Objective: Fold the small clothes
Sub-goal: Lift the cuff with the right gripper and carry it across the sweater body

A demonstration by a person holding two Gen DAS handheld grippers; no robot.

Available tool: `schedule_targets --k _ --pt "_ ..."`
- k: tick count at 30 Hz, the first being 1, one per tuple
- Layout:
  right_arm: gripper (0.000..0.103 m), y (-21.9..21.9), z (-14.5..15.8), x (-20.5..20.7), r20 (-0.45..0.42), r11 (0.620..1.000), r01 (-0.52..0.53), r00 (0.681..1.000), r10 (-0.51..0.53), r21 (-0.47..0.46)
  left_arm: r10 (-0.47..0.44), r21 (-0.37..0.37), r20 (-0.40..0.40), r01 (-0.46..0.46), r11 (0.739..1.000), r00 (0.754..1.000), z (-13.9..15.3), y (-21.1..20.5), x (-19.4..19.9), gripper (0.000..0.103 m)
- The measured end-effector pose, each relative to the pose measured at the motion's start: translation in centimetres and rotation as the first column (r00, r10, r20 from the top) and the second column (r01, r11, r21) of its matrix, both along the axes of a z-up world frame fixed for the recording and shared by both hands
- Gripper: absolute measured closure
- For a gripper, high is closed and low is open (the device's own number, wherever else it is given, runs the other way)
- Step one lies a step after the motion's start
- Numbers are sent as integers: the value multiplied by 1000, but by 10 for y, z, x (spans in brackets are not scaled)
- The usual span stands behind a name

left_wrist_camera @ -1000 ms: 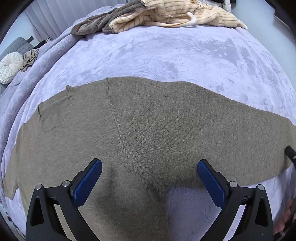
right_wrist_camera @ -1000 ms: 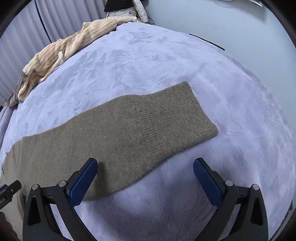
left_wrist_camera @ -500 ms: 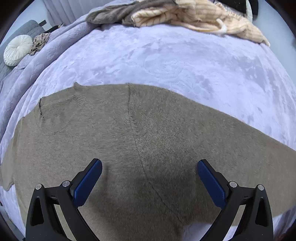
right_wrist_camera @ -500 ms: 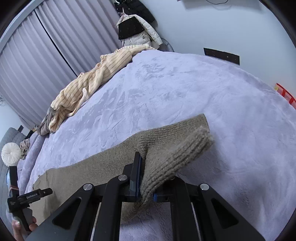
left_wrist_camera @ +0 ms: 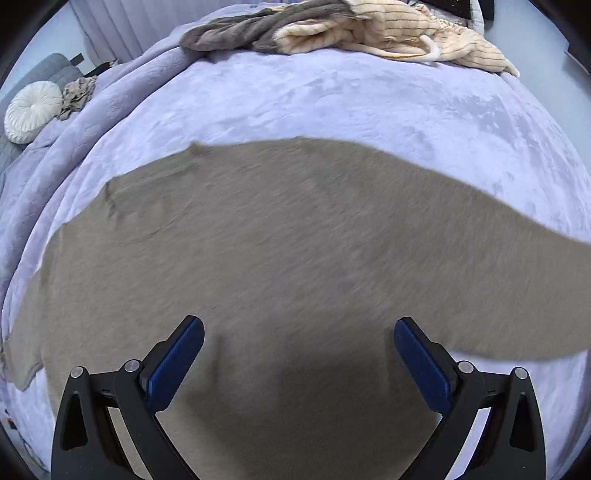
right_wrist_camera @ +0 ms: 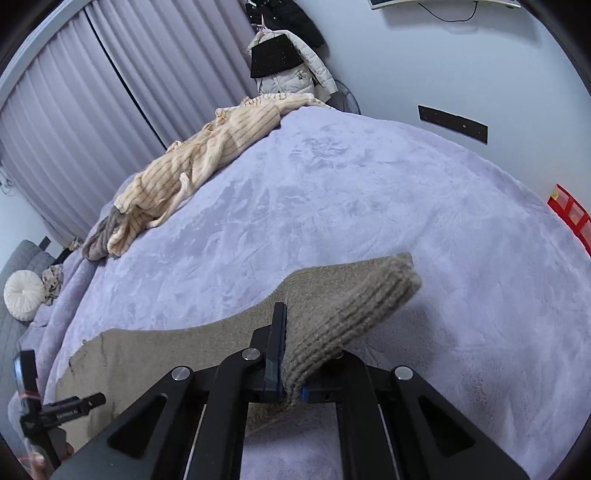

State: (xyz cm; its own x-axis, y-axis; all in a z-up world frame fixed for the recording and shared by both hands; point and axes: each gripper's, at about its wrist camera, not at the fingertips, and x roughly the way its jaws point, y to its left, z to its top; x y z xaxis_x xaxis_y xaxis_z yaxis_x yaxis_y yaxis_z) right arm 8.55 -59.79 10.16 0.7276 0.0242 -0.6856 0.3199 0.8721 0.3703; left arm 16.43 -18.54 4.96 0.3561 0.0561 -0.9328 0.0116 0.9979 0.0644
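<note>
Meanwhile, on a lavender blanket (right_wrist_camera: pixel 369 192), the right gripper (right_wrist_camera: pixel 291 384) pinches the ribbed cuff (right_wrist_camera: pixel 354 306) of a taupe knit sweater (left_wrist_camera: pixel 280 251), lifting that sleeve end off the blanket while the sweater's body lies spread flat on it. Over the sweater's middle, the left gripper (left_wrist_camera: pixel 298 354) hangs with blue pads (left_wrist_camera: pixel 177 363) spread wide, gripping nothing. Beyond the sweater, at the blanket's far edge, lies a heap of cream striped clothing (left_wrist_camera: pixel 388 33).

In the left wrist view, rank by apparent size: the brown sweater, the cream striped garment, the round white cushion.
1. brown sweater, by far the largest, though nearest the camera.
2. cream striped garment, at the bed's far edge.
3. round white cushion, smallest, also far off, so its true size is unsure.
</note>
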Motion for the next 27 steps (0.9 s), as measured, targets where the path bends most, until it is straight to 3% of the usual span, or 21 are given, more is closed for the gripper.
schedule_targets --k 6,13,21,25,27 --pt "97 23 37 2 39 999 -22 999 21 38 94 -64 -41 -97 993 995 -11 58 -19 0" --pt "97 56 62 15 37 994 -42 999 38 102 140 -59 15 -139 989 990 -3 101 -35 0" --pt "97 116 94 28 52 993 -98 994 95 61 181 -119 -18 -182 976 983 -22 156 -46 0" --pt "97 151 102 36 45 990 -129 991 127 61 157 -96 46 -152 984 987 -30 158 -53 0" --pt "97 169 106 38 44 988 -147 988 145 52 145 -97 118 -134 986 982 -29 162 -60 0"
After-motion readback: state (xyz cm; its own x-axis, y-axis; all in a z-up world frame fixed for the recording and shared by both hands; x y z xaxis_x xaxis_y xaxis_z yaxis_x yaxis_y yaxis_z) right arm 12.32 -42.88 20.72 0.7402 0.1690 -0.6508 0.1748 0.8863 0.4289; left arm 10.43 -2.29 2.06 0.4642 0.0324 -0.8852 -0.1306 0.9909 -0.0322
